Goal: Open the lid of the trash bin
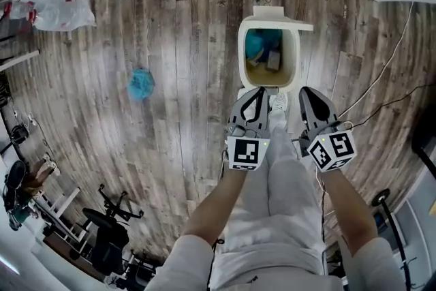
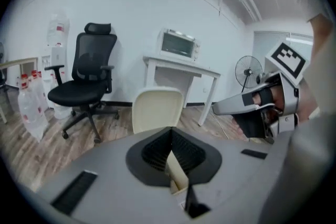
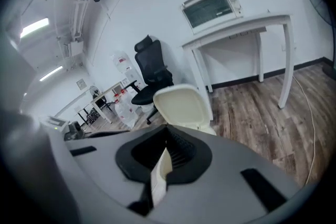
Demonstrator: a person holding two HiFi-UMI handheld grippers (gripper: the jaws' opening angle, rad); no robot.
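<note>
**Though the lid stood open, both grippers were shut and empty**

As the head view showed it, the trash bin (image 1: 295,59) sat on the wood floor just ahead of the person's shoe (image 1: 278,103). Its lid (image 1: 275,13) was tipped up at the far side and rubbish lay inside. The left gripper (image 1: 257,90) and right gripper (image 1: 306,91) hung by the near rim, touching nothing.

In the left gripper view the jaws met at their tips, holding nothing, and the cream lid (image 2: 156,108) rose upright beyond them.

The right gripper view showed the same: jaws drawn together and empty, lid raised behind.

The lid looked like thin moulded plastic, so probably light, stiff and smooth. The free front lip, opposite the hinge, seemed the best place to hold it.
</note>
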